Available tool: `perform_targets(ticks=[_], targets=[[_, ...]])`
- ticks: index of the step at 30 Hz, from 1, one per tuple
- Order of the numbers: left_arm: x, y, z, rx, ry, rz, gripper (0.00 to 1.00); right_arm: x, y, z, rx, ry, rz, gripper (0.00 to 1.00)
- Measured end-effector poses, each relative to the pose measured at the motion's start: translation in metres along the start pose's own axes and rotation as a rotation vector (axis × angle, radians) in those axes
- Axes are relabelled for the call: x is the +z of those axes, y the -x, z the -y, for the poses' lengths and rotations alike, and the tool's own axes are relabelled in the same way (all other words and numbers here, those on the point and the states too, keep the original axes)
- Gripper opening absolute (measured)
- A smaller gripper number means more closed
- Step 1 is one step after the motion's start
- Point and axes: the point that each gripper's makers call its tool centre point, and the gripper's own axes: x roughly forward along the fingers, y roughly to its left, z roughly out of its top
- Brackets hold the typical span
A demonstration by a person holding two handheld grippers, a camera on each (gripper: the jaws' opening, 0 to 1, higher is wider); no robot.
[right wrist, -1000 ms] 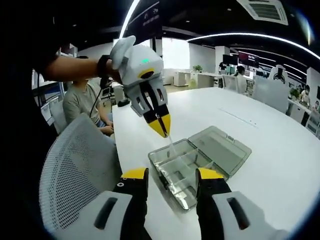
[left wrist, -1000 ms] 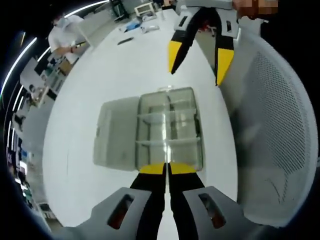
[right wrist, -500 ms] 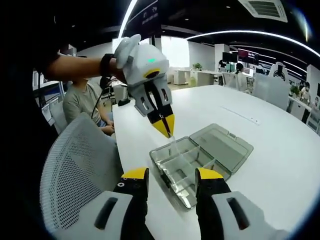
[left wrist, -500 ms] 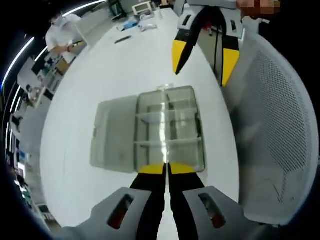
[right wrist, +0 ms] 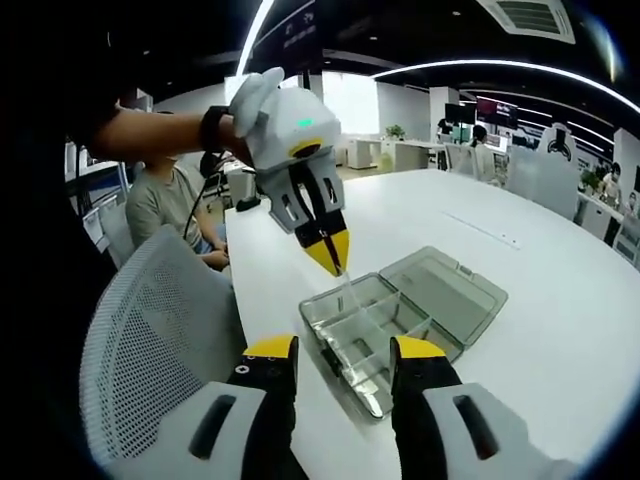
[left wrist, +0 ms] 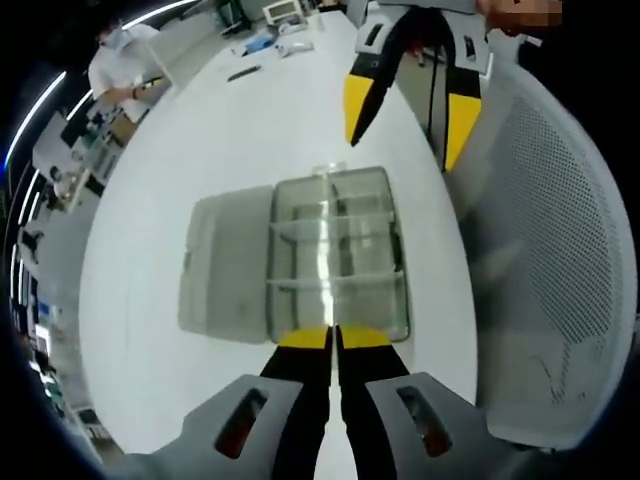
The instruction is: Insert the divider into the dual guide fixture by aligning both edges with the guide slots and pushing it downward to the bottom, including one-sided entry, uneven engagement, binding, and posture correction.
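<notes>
A clear plastic compartment box (left wrist: 340, 250) lies on the white table (left wrist: 250, 140) with its lid (left wrist: 225, 265) folded open to the side. My left gripper (left wrist: 333, 337) is shut on a thin clear divider (left wrist: 327, 275), seen edge-on over the box's middle. In the right gripper view the left gripper (right wrist: 326, 252) hangs above the box (right wrist: 365, 340), and the divider (right wrist: 350, 295) reaches down from its tips into the compartments. How deep it sits I cannot tell. My right gripper (right wrist: 345, 350) is open with nothing in it, near the box's front edge. It enters the left gripper view as the right gripper (left wrist: 405, 105).
A grey mesh chair (right wrist: 150, 340) stands against the table edge beside the box, its back (left wrist: 560, 250) also close in the left gripper view. A seated person (right wrist: 165, 205) is behind it. Small items (left wrist: 265, 40) lie at the table's far end.
The left gripper with the divider has shifted slightly toward the open lid above the box. The right gripper has stayed open in place.
</notes>
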Motion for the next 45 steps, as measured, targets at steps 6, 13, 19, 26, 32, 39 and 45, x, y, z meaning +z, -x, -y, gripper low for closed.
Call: perform_targets(ticks=[6,13,19,26,32,39,45], targets=[[0.002,0.001,-0.003,-0.019,0.021,-0.002,0.00,-0.001,0.001,0.002,-0.008,-0.005,0.001,0.33],[0.004,0.001,-0.006,-0.095,0.072,0.011,0.00,-0.002,0.001,0.001,-0.009,-0.009,-0.003,0.32],[0.009,-0.001,-0.006,-0.141,0.060,-0.001,0.00,0.000,0.001,0.001,-0.011,-0.014,0.004,0.32],[0.008,-0.005,-0.006,-0.161,0.080,-0.022,0.00,0.001,0.000,0.000,-0.005,-0.020,0.008,0.32],[0.007,-0.010,-0.005,-0.178,0.083,-0.032,0.00,-0.001,0.002,0.003,-0.013,-0.029,0.009,0.32],[0.003,-0.015,-0.003,-0.192,0.118,-0.027,0.00,-0.002,0.001,0.003,-0.012,-0.039,0.011,0.32],[0.002,-0.017,-0.003,-0.195,0.113,-0.016,0.00,-0.002,0.000,0.002,-0.002,-0.039,0.011,0.32]])
